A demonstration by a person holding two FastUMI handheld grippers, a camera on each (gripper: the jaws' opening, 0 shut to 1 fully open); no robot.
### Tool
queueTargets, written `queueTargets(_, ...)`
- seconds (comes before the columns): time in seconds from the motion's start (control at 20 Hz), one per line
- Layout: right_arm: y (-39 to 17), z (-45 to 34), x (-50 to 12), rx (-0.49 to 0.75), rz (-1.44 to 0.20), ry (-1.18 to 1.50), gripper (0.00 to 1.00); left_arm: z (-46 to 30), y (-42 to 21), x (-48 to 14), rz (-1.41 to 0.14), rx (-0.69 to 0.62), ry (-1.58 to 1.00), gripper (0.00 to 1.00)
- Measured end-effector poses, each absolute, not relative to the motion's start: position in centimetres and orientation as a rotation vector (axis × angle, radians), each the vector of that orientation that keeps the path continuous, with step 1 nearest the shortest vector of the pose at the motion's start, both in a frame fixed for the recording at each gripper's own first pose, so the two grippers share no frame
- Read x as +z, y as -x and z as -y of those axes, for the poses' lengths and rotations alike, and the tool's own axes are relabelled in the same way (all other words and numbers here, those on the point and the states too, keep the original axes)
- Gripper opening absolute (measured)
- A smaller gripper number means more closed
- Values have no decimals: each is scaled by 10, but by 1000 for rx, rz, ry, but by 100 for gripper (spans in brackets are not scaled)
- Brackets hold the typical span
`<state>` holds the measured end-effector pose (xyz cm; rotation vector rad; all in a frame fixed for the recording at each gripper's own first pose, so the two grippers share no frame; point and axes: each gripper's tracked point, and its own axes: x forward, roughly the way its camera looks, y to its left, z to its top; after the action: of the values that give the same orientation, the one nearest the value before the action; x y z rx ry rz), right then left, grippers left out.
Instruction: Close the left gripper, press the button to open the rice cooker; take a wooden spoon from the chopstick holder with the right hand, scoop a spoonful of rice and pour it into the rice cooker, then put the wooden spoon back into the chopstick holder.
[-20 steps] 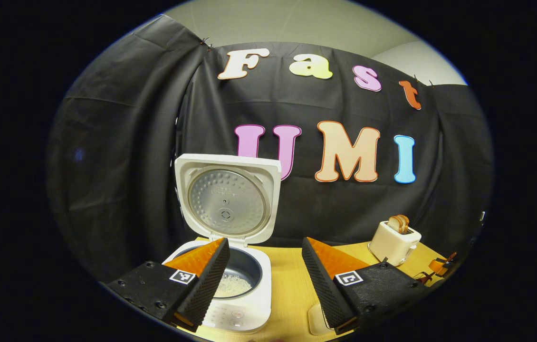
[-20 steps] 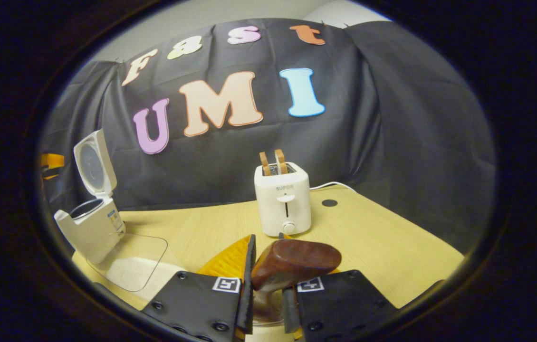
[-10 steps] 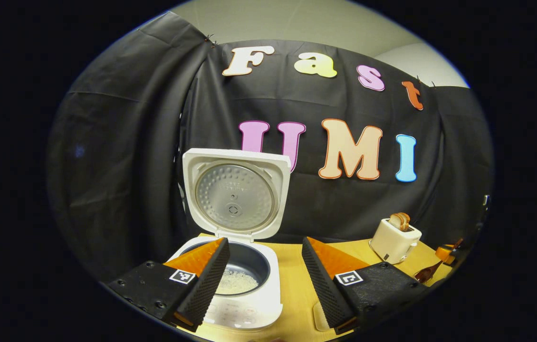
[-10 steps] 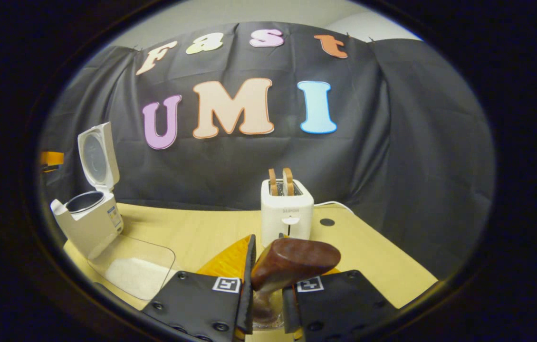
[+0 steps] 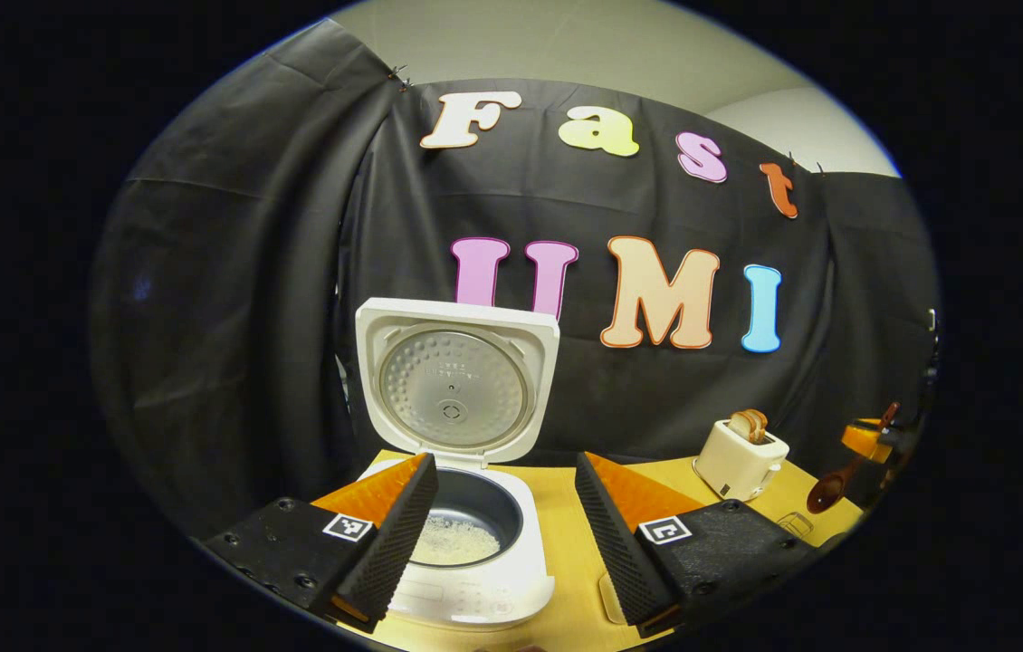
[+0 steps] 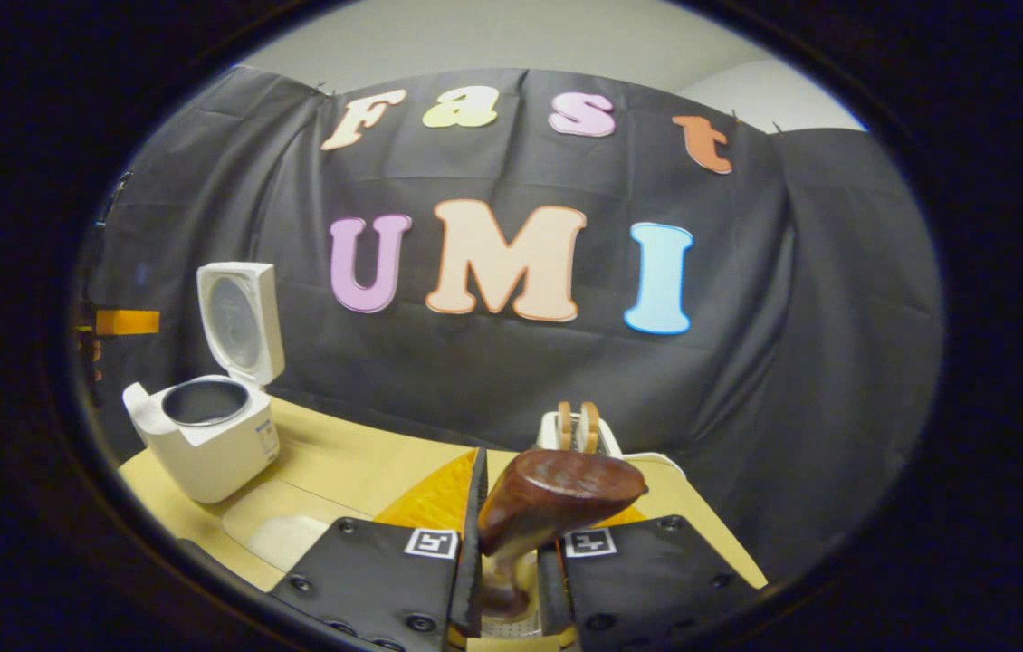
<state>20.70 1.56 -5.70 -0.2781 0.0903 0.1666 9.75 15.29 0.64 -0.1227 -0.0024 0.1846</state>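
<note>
Your right claw (image 6: 511,543) hides most of the wooden spoon (image 6: 557,498): the bowl sticks up between the fingers, which pinch its neck, and the handle runs out of sight below. In the left gripper view that same spoon (image 5: 828,489) hangs small at the far right edge, and the hand holding it is too dark to make out. The toaster (image 6: 579,433) is half covered by the spoon's bowl, with two bread slices poking above it. A clear tray (image 6: 281,525) on the surface (image 6: 358,471) is partly cut off by your claw.

Embossed writing on the inside of the rice cooker's lid (image 5: 455,385) and the panel on the cooker's front are too small to read.

Your left claw (image 5: 502,516) stands wide, holding nothing, just in front of the rice cooker (image 5: 475,543), whose pot holds a patch of rice.

Since a second ago your right claw has lifted: the toaster has sunk low in its view and the cooker (image 6: 204,435) now shows its open pot from above.
</note>
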Motion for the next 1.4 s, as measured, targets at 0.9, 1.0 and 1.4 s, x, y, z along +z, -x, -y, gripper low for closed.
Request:
queueTargets(0.9, -195, -212, -222, 436, -296, 445, 29, -205, -42, -27, -65, 179, 106, 90)
queueTargets(1.0, -192, -214, -237, 425, -325, 442, 29, -210, -38, -26, -62, 171, 117, 90)
queueTargets(1.4, -180, -229, -252, 383, -445, 171, 28, -222, -31, -32, -69, 153, 128, 90)
